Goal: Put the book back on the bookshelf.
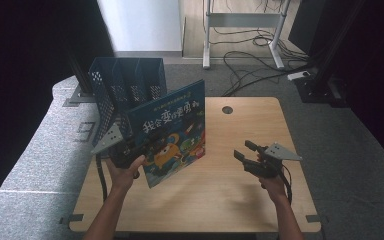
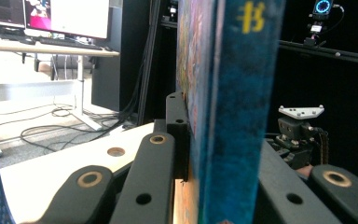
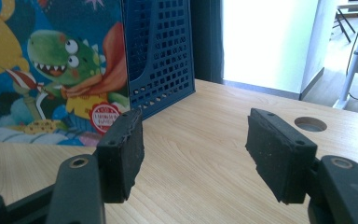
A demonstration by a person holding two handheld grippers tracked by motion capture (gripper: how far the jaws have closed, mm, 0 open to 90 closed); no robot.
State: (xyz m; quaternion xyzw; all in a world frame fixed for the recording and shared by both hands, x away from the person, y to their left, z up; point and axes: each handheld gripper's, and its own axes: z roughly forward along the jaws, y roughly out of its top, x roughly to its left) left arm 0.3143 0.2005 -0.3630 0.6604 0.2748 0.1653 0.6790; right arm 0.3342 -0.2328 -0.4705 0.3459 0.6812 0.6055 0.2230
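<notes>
1. A dark blue plastic file rack [image 1: 125,82] full of little square holes stands at the upper left of the wooden table [image 1: 230,200] in the high view. It has tall slots with thin walls between them. I cannot tell if anything is inside the slots.
2. A big flat picture book with a blue cover and cartoon monsters [image 1: 172,132] is held up in front of the rack, left of the middle of the high view. It stands on its edge and leans a little.
3. The left gripper [image 1: 130,150] is pinching the book's lower left corner. In the left gripper view the black jaws press on both sides of the book [image 2: 233,116].
4. The right gripper [image 1: 247,152] hovers at the right of the high view, well apart from the book. Its jaws are spread with nothing between them, and its pads [image 3: 121,154] look rough and blocky.
5. The table is smooth light wood with a round hole [image 1: 227,109] near its far edge.
</notes>
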